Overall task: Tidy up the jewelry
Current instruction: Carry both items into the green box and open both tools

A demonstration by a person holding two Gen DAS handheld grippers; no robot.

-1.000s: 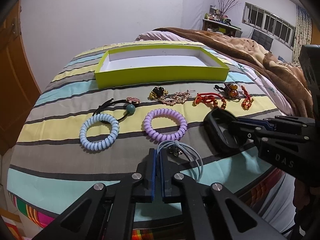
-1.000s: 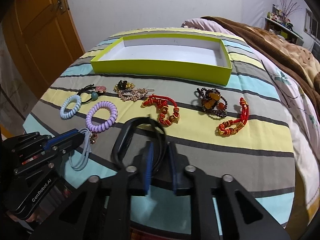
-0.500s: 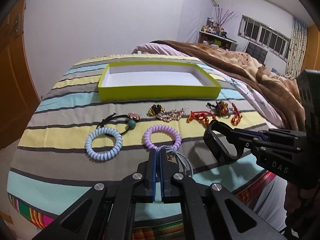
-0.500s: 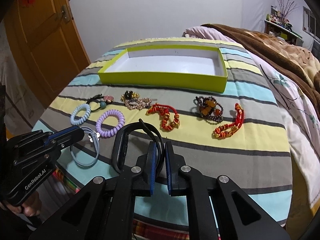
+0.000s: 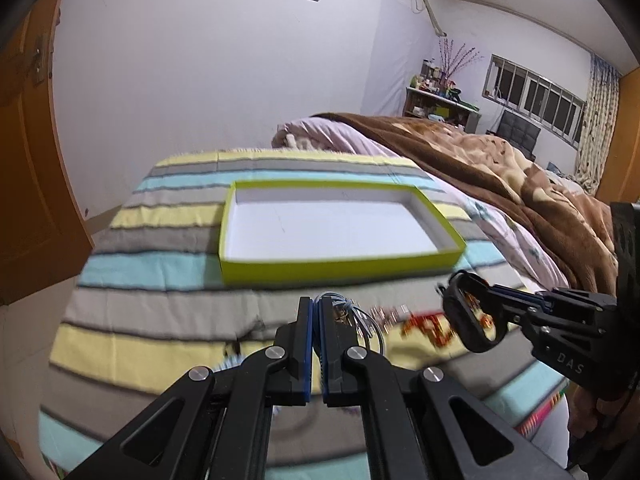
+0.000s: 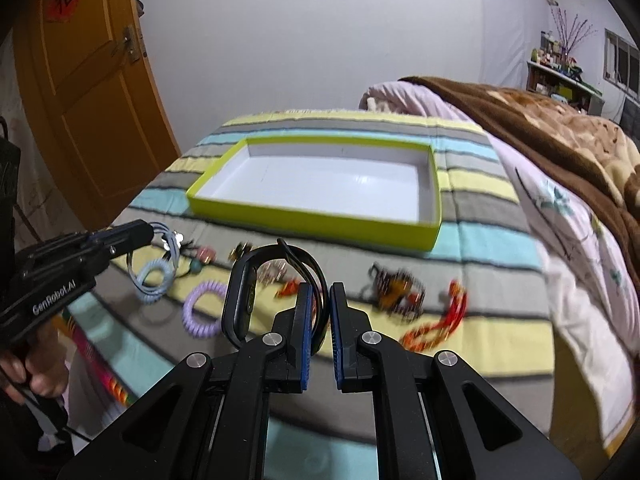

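This is looking like a home bedroom: a bed (image 5: 168, 280) is wearing a striped cover, a brown blanket (image 6: 552, 136) is lying over it, and a wooden door (image 6: 92, 112) and a cluttered shelf (image 5: 436, 100) are standing by the walls.

Dim, cool indoor light falls evenly on the bed (image 5: 168, 240). Motion blur smears the jewelry beside the green box (image 6: 312, 220), whose white floor carries soft glare. Fisheye bending darkens both views' corners.

Motion blur smears the red beaded bracelets (image 5: 430, 326) on the striped bedspread (image 5: 160, 320) in the left wrist view. Black gripper fingers (image 5: 298, 344) hide most of the pale-blue spiral hair tie (image 5: 228, 362).
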